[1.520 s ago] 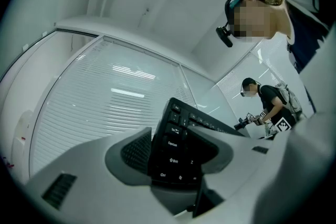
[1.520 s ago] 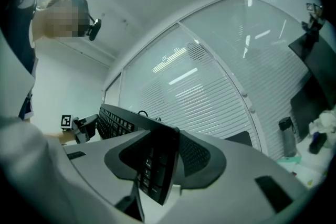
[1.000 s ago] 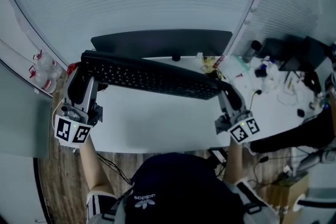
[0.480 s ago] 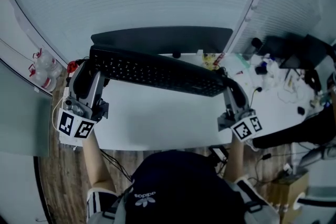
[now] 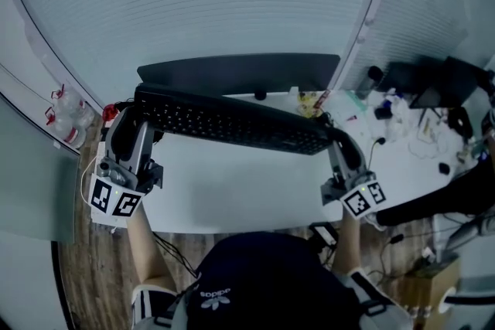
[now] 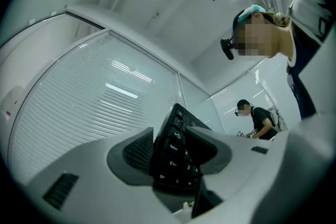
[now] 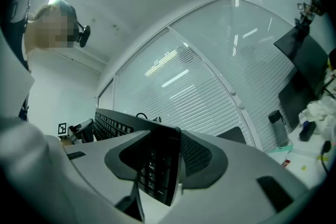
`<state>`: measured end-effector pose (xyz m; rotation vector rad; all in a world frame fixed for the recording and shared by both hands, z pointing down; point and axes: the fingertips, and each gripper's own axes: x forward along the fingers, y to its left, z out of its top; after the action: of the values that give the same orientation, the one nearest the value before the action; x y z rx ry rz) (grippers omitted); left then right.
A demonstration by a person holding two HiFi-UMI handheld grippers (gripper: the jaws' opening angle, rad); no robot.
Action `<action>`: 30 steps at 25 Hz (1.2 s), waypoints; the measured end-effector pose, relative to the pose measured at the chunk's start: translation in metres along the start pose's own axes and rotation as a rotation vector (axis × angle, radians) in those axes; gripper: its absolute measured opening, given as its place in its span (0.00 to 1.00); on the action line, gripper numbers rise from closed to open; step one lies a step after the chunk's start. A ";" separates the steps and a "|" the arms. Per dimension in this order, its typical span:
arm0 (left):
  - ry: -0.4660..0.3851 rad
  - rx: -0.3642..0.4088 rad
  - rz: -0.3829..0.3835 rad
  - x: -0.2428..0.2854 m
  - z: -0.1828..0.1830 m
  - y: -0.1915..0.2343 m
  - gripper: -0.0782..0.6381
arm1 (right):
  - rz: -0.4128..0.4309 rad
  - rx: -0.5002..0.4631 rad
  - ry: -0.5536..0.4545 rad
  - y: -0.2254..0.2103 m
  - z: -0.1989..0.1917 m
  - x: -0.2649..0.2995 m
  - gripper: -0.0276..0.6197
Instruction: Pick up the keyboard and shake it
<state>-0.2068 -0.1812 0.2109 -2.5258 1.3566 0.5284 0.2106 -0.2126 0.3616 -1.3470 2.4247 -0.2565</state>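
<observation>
Slatted blinds fill the wall behind a white desk; a dark monitor stands at the desk's back edge and clutter covers its right end. A black keyboard hangs in front of the monitor, apparently lifted clear of the desktop, keys turned up toward the head camera. Its long axis runs across the desk, from over the left edge toward the cluttered right end, with the left end a little further back than the right.

Each short end sits in one gripper, so neither hand has any reaching left to do. The left gripper has the keyboard's left end standing on edge between its fingers, which have just been closing a little and now pinch it from both faces. The right gripper pinches the right end the same way, the row of keys running away from it toward the other hand.

With the board spanning the two grips, the shake looks ready to start, and I judge both hands must swing together across that long axis, or one end may twist out of its pinch
</observation>
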 end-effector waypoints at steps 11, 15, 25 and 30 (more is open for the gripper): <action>0.001 0.009 0.020 -0.001 0.001 0.002 0.37 | 0.015 -0.028 0.010 0.004 0.003 0.009 0.29; -0.006 -0.003 0.025 -0.002 0.001 0.004 0.37 | 0.023 -0.052 0.003 0.008 0.011 0.015 0.29; -0.056 0.002 0.015 -0.005 0.014 0.002 0.37 | 0.033 -0.046 -0.011 0.016 0.019 0.017 0.29; -0.073 -0.006 0.006 -0.004 0.009 0.006 0.37 | 0.025 -0.060 -0.008 0.015 0.018 0.020 0.29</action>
<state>-0.2155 -0.1782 0.2046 -2.4819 1.3392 0.6203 0.1963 -0.2211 0.3359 -1.3388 2.4595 -0.1727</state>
